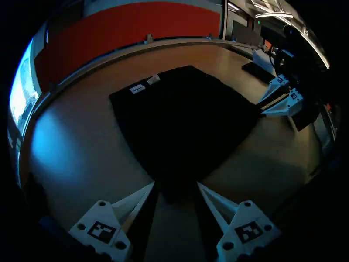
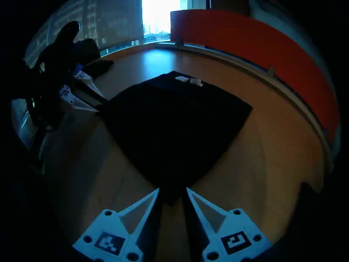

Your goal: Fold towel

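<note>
**Tool state.** The left tool (image 1: 175, 185) has its two fingers (image 1: 131, 204) on either side of one corner of the towel (image 1: 183, 118), with a gap between the tips. It cannot be told whether the pads press on the cloth. The right tool (image 2: 172, 191) stands the same way at the neighbouring corner, and its clamping cannot be confirmed either.

**Work area.** The dark towel lies spread flat on the desk (image 1: 78, 153). Two white tags (image 1: 144, 85) sit at the edge opposite the two tools. A red panel (image 1: 131, 26) runs along the far rim of the desk.

**Probable faults.**
- Slip: if either tool holds only the tip of a corner, the cloth is likely to pull free when lifted.
- Skew: if one tool rises or travels ahead of the other, the fold line will probably run crooked and the edges will not meet.
- Drag: a lift that is too low may push the towel across the desk and bunch it.
- Poor visibility: dark cloth in dim light makes edge alignment hard to judge.
</note>
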A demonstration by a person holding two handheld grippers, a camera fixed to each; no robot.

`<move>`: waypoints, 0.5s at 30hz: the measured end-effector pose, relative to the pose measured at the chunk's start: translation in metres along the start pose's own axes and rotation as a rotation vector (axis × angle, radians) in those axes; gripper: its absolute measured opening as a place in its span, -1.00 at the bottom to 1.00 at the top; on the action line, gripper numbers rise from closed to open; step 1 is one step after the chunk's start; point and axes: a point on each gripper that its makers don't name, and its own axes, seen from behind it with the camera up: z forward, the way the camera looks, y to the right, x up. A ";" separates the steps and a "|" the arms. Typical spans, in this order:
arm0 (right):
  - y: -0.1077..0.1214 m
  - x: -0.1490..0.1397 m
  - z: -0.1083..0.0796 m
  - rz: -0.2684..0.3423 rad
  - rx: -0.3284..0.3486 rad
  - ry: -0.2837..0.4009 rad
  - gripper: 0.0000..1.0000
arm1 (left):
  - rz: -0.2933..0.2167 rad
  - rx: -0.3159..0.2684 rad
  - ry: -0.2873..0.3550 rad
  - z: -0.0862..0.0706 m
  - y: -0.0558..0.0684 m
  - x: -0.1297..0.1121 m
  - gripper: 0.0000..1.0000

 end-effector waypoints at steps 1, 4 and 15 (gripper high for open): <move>0.000 0.000 0.000 0.007 0.002 0.000 -0.57 | 0.001 0.000 -0.001 0.000 0.000 0.000 -0.09; -0.002 0.001 -0.001 0.026 0.014 0.000 -0.66 | 0.002 0.002 -0.005 0.001 0.000 0.000 -0.46; -0.005 0.015 -0.007 0.003 0.004 0.022 -0.73 | -0.030 0.005 -0.014 -0.004 0.000 0.006 -0.77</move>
